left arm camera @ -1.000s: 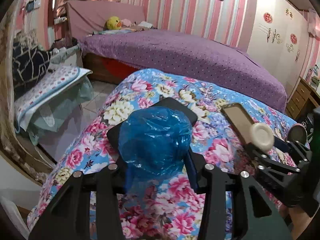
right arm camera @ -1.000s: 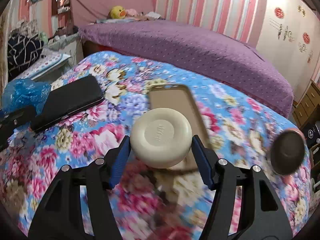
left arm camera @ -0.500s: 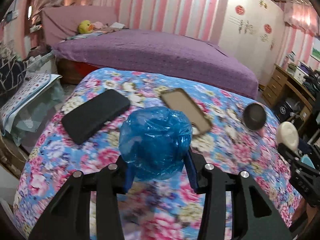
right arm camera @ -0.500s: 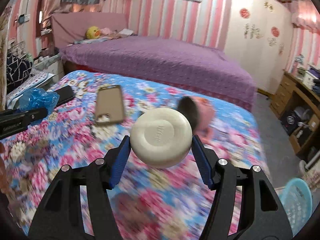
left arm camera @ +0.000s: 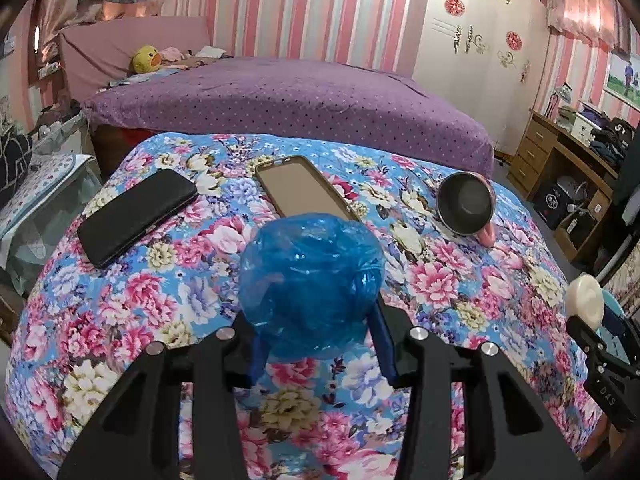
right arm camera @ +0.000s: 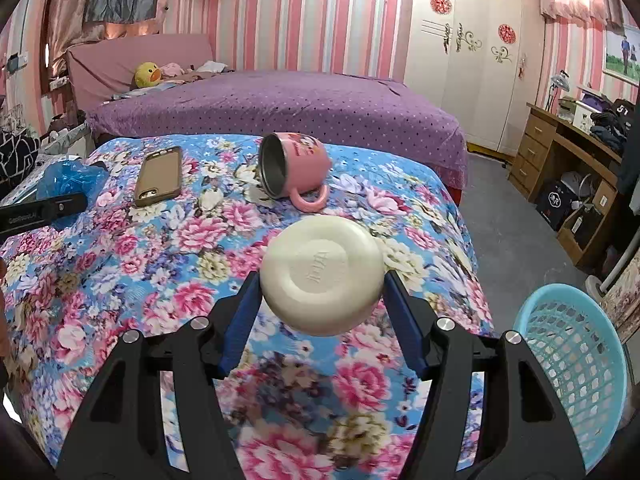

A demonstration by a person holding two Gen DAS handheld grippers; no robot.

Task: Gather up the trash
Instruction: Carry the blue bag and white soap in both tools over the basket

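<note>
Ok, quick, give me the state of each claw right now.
Left claw: closed on the blue plastic bag.
Right claw: closed on the cream round container.

- Both views are evenly and fairly brightly lit by soft indoor light; colours are saturated and pink-tinted.
- A warm glow shows on the curtain point(left arm camera: 72, 4) at upper left.
- Shadows are faint and diffuse; a soft one lies beside the black phone point(left arm camera: 136, 214).
- Small specular glints sit on the blue plastic bag point(left arm camera: 312, 284) and the gripper screws.
- Fisheye distortion bends the walls, with dark vignetting in the corners.
- The floral bedspread point(right arm camera: 132, 264) smears at its near edge in the right view.
</note>
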